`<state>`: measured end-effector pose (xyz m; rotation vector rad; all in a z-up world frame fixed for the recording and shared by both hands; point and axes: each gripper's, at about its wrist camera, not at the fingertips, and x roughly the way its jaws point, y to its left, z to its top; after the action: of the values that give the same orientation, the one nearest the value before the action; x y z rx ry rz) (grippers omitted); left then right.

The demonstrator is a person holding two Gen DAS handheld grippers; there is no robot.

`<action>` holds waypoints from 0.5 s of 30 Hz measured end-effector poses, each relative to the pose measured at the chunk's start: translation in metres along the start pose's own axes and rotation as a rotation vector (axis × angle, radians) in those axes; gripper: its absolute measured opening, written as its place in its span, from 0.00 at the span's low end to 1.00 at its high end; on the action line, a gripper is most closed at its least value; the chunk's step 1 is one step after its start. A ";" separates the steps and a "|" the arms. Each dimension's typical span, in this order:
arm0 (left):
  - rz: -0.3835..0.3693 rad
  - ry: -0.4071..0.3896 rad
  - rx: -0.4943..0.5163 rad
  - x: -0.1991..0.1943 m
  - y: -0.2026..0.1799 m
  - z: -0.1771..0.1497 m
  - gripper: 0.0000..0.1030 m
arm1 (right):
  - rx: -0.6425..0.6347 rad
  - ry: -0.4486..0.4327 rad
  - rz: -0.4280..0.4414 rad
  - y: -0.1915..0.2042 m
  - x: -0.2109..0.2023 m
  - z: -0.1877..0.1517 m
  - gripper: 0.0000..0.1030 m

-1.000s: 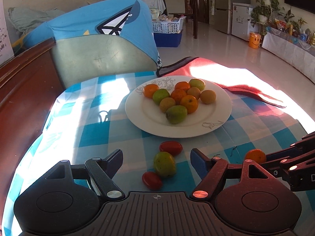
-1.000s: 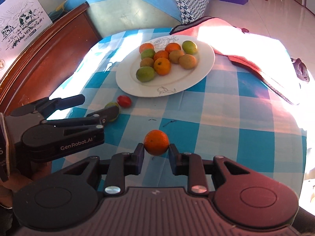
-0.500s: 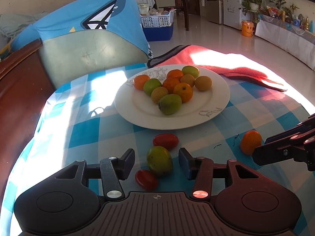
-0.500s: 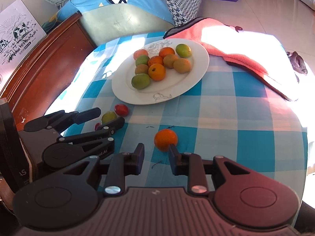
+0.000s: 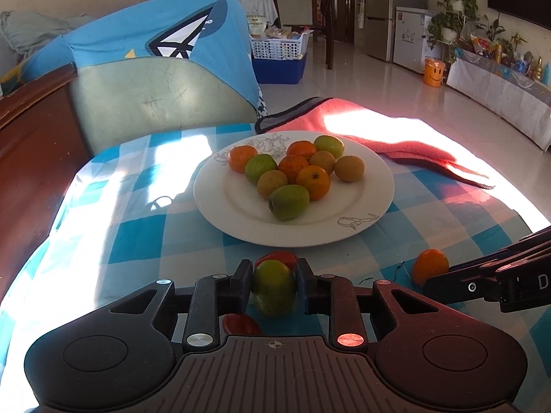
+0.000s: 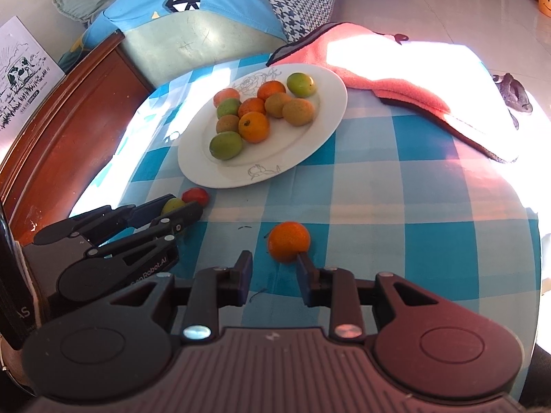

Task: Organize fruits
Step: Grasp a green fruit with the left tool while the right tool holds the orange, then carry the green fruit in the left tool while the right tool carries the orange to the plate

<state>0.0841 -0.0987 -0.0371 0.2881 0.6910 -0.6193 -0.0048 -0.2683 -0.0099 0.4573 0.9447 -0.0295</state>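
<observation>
A white plate (image 5: 237, 210) holds several orange and green fruits on the blue checked cloth. My left gripper (image 5: 273, 272) has its jaws closing, and both pads press a green fruit (image 5: 273, 289) just in front of the plate. One red tomato (image 5: 279, 257) lies behind that fruit, another (image 5: 241, 323) under the gripper body. My right gripper (image 6: 273, 261) stands with its jaws opening a little and nothing between them. An orange (image 6: 288, 241) rests on the cloth just past its fingertips, against the right one. That orange (image 5: 428, 265) also shows in the left wrist view.
A pink towel (image 5: 378, 137) lies beyond the plate on the right. A dark wooden edge (image 5: 31, 158) runs along the table's left side, with a blue-covered cushion (image 5: 155, 44) behind. The cloth drops off at the table's right edge (image 6: 530, 227).
My left jaws have closed from wide apart onto the green fruit. My right gripper has let the orange go; it now lies on the cloth ahead of the fingertips.
</observation>
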 end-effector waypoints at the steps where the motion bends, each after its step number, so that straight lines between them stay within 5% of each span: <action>1: -0.003 -0.003 -0.015 -0.002 0.001 0.002 0.23 | -0.007 -0.001 -0.007 0.000 0.001 0.000 0.29; 15: -0.008 0.000 -0.051 -0.009 0.007 0.004 0.22 | -0.102 -0.036 -0.033 0.008 0.010 -0.004 0.24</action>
<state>0.0851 -0.0909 -0.0274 0.2383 0.7076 -0.6081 0.0000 -0.2580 -0.0165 0.3456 0.9144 -0.0193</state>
